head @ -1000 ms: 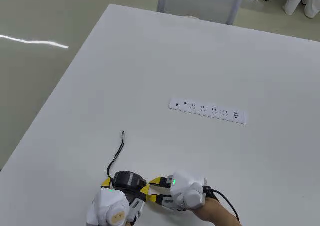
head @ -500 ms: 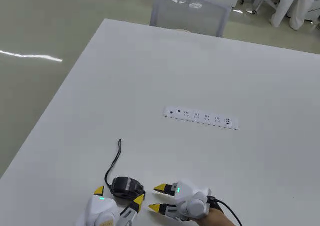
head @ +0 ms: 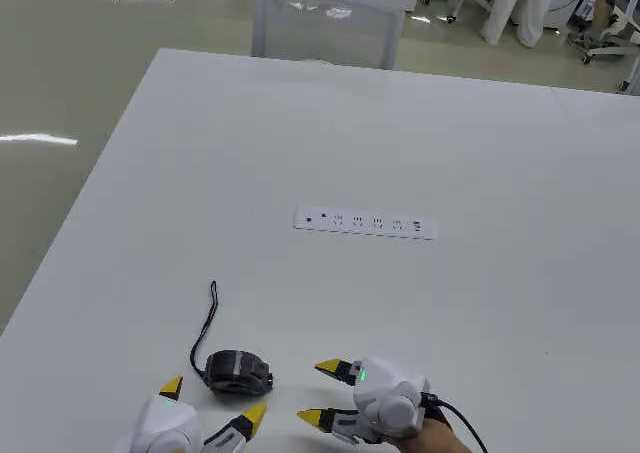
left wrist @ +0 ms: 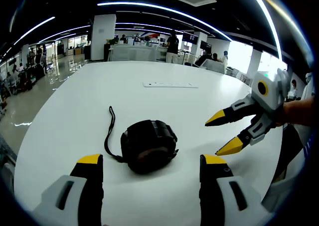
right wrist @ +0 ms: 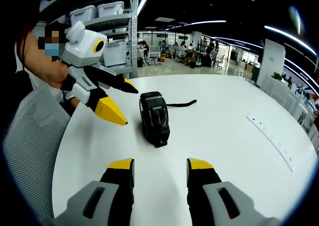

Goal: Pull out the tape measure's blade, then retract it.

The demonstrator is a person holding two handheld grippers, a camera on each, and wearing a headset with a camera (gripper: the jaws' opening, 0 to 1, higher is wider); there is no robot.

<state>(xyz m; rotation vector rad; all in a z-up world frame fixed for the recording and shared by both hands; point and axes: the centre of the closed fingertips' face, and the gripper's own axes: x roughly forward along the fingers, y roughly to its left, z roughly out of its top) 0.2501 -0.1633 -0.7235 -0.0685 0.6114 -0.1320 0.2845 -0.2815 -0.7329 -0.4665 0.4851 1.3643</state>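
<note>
A black tape measure (head: 238,371) with a black wrist cord (head: 204,325) lies free on the white table (head: 400,133), near its front edge; no blade is out. My left gripper (head: 212,401) stands open just in front of the tape measure (left wrist: 148,145), its yellow fingertips (left wrist: 90,159) short of the case. To the right of the tape measure (right wrist: 154,117), my right gripper (head: 325,391) is open too, pointing at it with a gap between. In the right gripper view the left gripper (right wrist: 115,101) reaches in from the left.
A white power strip (head: 365,222) lies across the middle of the table. A grey mesh chair (head: 325,25) stands at the far edge. The table's left edge (head: 70,228) drops to a glossy floor. A cable (head: 452,419) trails from the right gripper.
Both grippers have let go of the tape measure and drawn back toward me with jaws opened. The tape measure rests alone on the table. The head camera has tilted up.
</note>
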